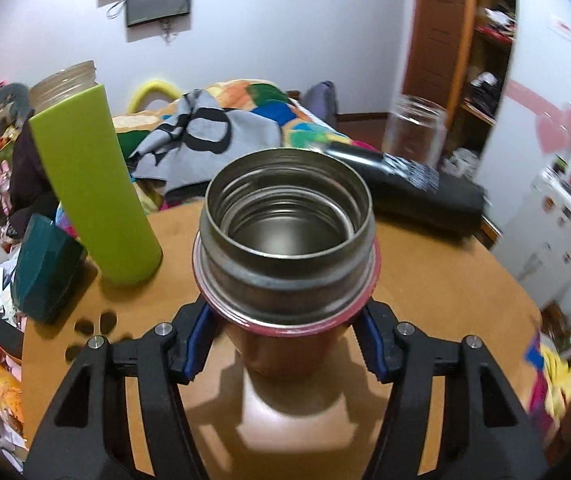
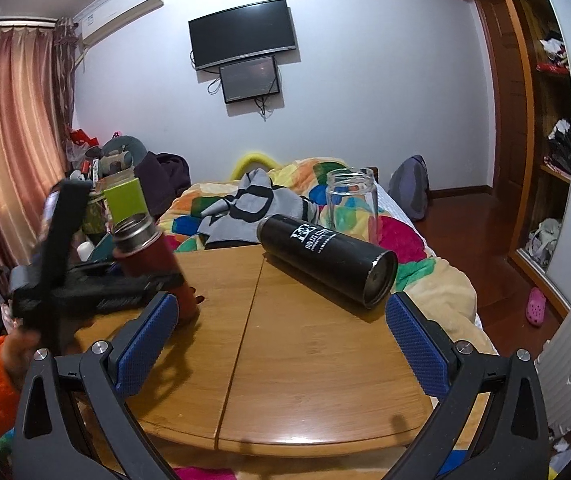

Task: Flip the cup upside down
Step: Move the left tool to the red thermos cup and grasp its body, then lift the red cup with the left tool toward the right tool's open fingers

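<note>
A red cup with a steel threaded mouth (image 1: pixel 287 240) stands mouth-up, tilted a little, its base at the wooden table (image 1: pixel 445 288). My left gripper (image 1: pixel 285 340) is shut on its red body just under the steel collar. In the right wrist view the same cup (image 2: pixel 147 250) is at the left with the left gripper (image 2: pixel 97 284) around it. My right gripper (image 2: pixel 281 340) is open and empty above the table's near part (image 2: pixel 305 360).
A black flask (image 2: pixel 327 266) lies on its side at the table's far right. A clear glass jar (image 2: pixel 351 204) stands behind it. A tall green cup (image 1: pixel 93 188) and a dark teal cup (image 1: pixel 45 268) stand at the left. A bed with a colourful quilt (image 2: pixel 365 236) lies beyond.
</note>
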Demonstrator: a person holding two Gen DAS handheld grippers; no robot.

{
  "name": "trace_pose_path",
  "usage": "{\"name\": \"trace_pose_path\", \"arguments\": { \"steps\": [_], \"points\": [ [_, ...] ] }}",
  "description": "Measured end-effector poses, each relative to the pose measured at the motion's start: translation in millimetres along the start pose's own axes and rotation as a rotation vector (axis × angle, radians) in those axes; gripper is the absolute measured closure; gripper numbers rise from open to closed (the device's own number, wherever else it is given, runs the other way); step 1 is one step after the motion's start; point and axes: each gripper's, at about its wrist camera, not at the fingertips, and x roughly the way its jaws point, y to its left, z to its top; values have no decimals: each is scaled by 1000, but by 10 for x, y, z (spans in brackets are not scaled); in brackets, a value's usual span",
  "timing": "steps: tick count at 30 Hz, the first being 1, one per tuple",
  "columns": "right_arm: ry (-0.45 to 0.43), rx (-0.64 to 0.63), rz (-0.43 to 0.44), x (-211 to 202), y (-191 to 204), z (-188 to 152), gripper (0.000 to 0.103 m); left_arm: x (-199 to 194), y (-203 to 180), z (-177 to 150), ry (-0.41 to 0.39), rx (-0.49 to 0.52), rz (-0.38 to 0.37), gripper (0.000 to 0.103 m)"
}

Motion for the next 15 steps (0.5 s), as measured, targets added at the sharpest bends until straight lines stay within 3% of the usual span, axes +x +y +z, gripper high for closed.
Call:
{"name": "trace_pose_path", "arguments": {
  "steps": [6, 15],
  "points": [
    [4, -23, 6, -10, 117, -29, 0, -336, -177, -269, -9, 67, -69, 42],
    [7, -70, 2, -12, 281, -57, 0, -387, -162, -338, -29, 36, -112, 42]
  ]
}}
